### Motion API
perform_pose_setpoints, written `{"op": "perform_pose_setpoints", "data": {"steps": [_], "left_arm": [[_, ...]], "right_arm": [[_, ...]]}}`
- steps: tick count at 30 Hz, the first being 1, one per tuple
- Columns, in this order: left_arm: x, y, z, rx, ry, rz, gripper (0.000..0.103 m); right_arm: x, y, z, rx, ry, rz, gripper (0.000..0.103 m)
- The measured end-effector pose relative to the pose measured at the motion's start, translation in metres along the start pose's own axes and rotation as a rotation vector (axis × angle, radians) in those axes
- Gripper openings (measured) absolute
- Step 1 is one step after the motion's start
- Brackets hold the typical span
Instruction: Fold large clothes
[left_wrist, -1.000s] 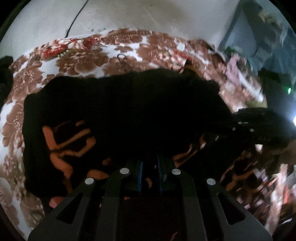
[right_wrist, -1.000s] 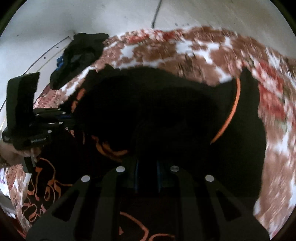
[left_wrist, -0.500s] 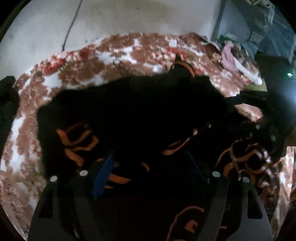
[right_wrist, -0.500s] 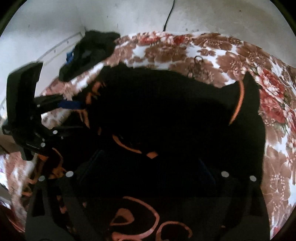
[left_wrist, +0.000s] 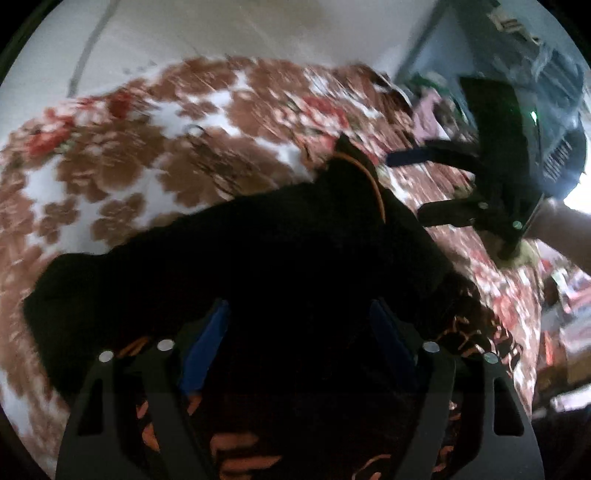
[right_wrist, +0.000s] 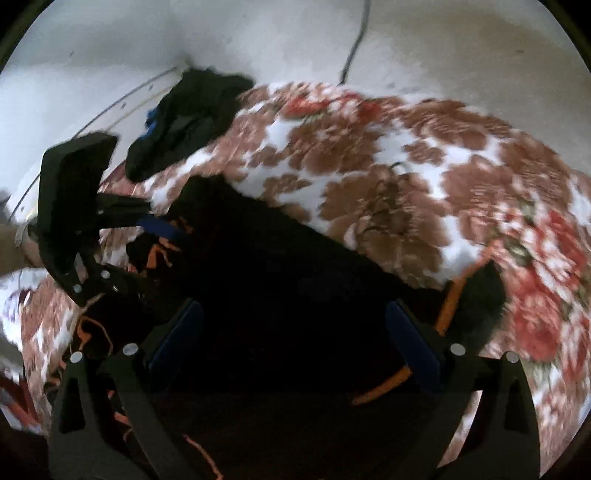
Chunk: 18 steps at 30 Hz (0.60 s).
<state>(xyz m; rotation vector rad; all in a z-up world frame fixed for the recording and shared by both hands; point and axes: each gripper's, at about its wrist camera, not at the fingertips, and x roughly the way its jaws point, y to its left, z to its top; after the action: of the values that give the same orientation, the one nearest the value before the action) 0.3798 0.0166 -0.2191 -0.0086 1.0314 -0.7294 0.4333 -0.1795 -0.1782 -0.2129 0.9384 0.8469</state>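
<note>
Both tools (left_wrist: 299, 332) (right_wrist: 295, 332) wide apart, empty, above black garment (left_wrist: 258, 258).

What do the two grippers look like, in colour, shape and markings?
Both are alike: the left gripper and the right gripper have black fingers with triangular cut-outs, round silver screw heads and blue pads on the inner faces. Seen from the other side, each body is a black block; a small green light glows on the right one.
</note>
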Motion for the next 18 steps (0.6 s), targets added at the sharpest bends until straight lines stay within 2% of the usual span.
{"op": "perform_pose_setpoints", "data": {"steps": [1, 2, 4, 5, 6, 7, 8, 10, 13, 18], "left_arm": [[0.008, 0.001, 0.002, 0.008, 0.023, -0.030, 0.055], [0.015, 0.001, 0.002, 0.018, 0.046, -0.046, 0.050], [0.023, 0.003, 0.002, 0.026, 0.061, -0.048, 0.043], [0.026, 0.004, 0.002, 0.024, 0.062, -0.060, 0.041], [0.027, 0.005, 0.001, 0.023, 0.061, -0.069, 0.034], [0.028, 0.006, 0.000, 0.029, 0.059, -0.071, 0.022], [0.028, 0.007, -0.001, 0.034, 0.058, -0.076, 0.018], [0.025, 0.008, -0.003, 0.042, 0.052, -0.097, 0.012], [0.019, -0.001, -0.005, 0.080, 0.040, -0.099, 0.010], [-0.005, -0.022, -0.004, 0.124, -0.003, -0.095, 0.009]], "right_arm": [[0.008, 0.001, 0.000, -0.009, 0.012, 0.013, 0.090], [0.017, 0.001, 0.000, -0.007, 0.028, 0.042, 0.080], [0.029, 0.001, -0.002, -0.001, 0.051, 0.078, 0.076], [0.034, 0.005, -0.003, -0.020, 0.057, 0.087, 0.070], [0.039, 0.009, -0.005, -0.048, 0.069, 0.092, 0.063], [0.044, 0.012, -0.007, -0.071, 0.085, 0.097, 0.043], [0.049, 0.016, -0.010, -0.101, 0.104, 0.091, 0.031], [0.054, 0.019, -0.016, -0.124, 0.121, 0.073, 0.026], [0.054, 0.020, -0.026, -0.107, 0.121, 0.093, 0.018], [0.032, 0.030, -0.027, -0.107, 0.074, 0.084, 0.013]]}}
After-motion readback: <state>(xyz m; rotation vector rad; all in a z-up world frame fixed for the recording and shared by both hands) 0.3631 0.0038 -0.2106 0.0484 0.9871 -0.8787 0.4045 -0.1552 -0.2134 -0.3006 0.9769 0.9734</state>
